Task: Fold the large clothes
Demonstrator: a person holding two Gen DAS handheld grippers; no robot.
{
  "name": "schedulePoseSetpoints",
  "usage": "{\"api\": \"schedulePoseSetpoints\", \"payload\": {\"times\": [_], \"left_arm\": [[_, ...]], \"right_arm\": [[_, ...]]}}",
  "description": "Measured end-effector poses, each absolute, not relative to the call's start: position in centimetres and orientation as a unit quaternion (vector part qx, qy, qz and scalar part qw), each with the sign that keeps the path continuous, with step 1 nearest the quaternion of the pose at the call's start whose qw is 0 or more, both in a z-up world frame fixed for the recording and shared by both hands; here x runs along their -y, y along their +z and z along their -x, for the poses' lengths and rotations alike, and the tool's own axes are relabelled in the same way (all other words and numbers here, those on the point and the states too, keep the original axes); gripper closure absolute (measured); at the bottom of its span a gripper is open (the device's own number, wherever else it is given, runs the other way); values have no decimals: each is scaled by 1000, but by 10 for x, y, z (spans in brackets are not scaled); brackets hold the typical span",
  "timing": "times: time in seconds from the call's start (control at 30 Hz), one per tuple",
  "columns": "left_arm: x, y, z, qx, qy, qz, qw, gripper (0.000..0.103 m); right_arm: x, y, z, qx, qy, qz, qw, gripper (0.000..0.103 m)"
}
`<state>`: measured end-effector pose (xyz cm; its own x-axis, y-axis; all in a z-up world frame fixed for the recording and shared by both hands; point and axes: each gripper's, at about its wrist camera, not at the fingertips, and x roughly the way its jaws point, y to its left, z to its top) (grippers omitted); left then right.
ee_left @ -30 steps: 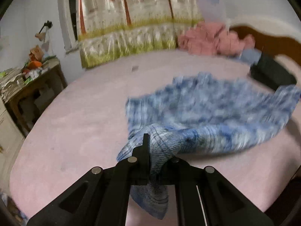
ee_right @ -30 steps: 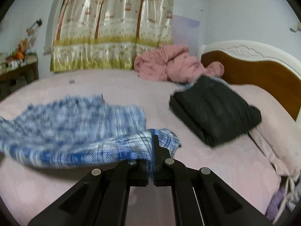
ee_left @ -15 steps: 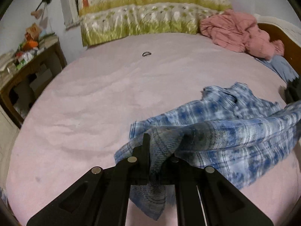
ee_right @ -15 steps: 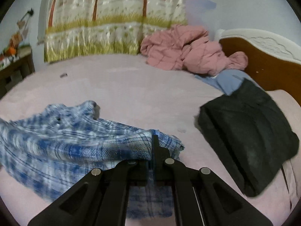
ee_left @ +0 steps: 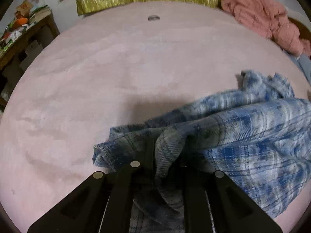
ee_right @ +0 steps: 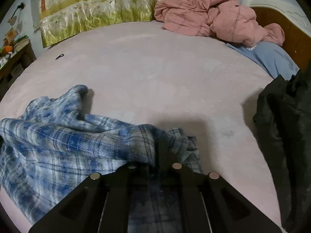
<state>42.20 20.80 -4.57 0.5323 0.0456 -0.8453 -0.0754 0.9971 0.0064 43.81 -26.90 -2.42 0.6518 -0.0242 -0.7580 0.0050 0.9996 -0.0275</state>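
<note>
Left wrist view: the left gripper [ee_left: 167,155] pinches a bunched fold of the blue plaid shirt [ee_left: 252,139], soft brushed flannel spilling rightward over the pink bed [ee_left: 97,77]. Right wrist view: the right gripper [ee_right: 156,153] clamps the shirt's stitched hem [ee_right: 58,141], cloth draped leftward; a dark folded garment [ee_right: 285,136] lies well apart.

Ahead of my left hand-held gripper [ee_left: 165,155] I see open pink bed sheet [ee_left: 116,77], with only a small dark ring [ee_left: 153,17] far off. The crumpled blue plaid shirt [ee_left: 252,136] blocks its right. Close right of my right hand-held gripper [ee_right: 156,153], a folded black garment [ee_right: 285,136] stands in the way; a rumpled pink quilt [ee_right: 213,15] lies far ahead.
</note>
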Motion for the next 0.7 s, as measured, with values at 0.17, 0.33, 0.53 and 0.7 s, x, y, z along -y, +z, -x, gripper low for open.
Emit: {"api": "schedulePoseSetpoints", "payload": {"times": [0.17,0.33,0.53,0.7], "left_arm": [[-226,-23,-371,-369,58,79,924,45],[-234,-23,-349,-329,46,97,938,19],[-248,-38,-360,-344,60,117,930,17],[-261,-49,-372,-358,44,158,919,12]], "right_arm": [[286,-8,-412,-365,-41,-26,930,41],[298,15,-390,-343,-19,-35,938,34],[323,10,-386,-350,-33,-63,934,31],[315,-13,-403,-390,41,-73,917,31]]}}
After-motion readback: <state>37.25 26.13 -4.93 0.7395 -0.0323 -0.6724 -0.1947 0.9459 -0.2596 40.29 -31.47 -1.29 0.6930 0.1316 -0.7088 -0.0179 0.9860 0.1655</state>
